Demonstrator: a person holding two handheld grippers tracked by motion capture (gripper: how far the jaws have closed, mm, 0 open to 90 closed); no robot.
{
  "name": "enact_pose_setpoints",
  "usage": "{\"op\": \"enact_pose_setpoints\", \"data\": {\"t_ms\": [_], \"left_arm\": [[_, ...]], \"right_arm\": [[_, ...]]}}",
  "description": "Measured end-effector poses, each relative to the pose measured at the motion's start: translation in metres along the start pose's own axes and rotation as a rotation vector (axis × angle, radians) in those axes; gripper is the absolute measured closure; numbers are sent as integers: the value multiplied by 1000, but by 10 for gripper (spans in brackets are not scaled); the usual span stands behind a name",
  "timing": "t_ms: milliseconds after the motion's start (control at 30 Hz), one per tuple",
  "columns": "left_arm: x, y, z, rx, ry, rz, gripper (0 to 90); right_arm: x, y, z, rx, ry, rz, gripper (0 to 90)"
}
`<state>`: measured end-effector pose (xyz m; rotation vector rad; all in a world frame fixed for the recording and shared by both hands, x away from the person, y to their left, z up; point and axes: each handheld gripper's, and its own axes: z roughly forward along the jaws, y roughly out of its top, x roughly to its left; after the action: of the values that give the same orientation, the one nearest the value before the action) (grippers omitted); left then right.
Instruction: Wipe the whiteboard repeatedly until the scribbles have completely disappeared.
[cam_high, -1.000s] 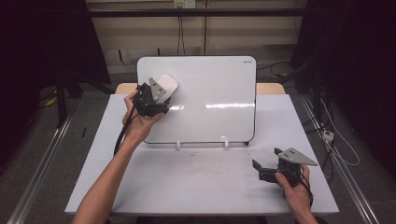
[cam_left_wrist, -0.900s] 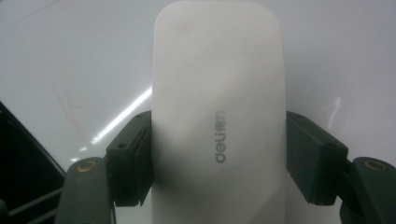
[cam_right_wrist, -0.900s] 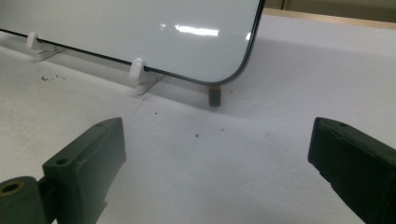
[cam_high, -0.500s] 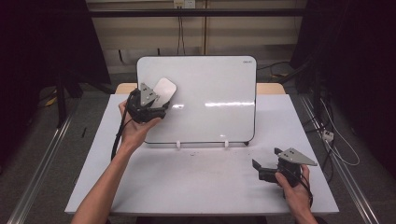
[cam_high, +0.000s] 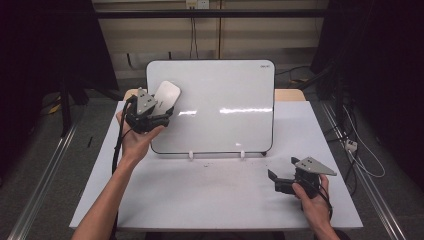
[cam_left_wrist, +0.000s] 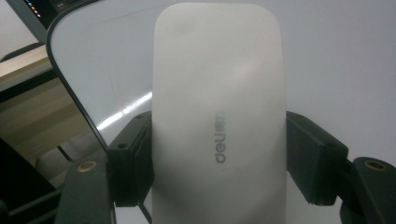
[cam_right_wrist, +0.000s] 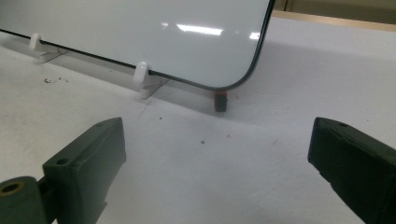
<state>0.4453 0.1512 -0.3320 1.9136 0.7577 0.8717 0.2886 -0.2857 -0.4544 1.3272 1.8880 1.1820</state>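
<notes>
right gripper (cam_high: 274, 181) low on the table (cam_high: 210, 200) at near right, jaws wide apart, nothing between them. farther back, left gripper (cam_high: 161, 111) is clamped on the white eraser (cam_left_wrist: 217, 116), which is pressed to the upper left of the upright whiteboard (cam_high: 225, 90).
</notes>
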Motion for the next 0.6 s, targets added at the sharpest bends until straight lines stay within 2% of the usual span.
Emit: {"op": "enact_pose_setpoints", "data": {"t_ms": [100,233,333,500,600], "left_arm": [[1,1,-7,-6,13,-1,312],[10,3,-16,-21,40,-26,312],[20,7,-15,-10,91,-39,312],[45,8,-7,4,166,-110,312],[59,9,0,30,225,-131,312]], "right_arm": [[0,0,-1,-2,-1,-2,43],[0,-1,-3,-4,-2,1,43],[-1,-1,-3,-2,-1,3,43],[0,-1,-2,0,0,-2,43],[-1,-1,-2,1,-2,-1,43]]}}
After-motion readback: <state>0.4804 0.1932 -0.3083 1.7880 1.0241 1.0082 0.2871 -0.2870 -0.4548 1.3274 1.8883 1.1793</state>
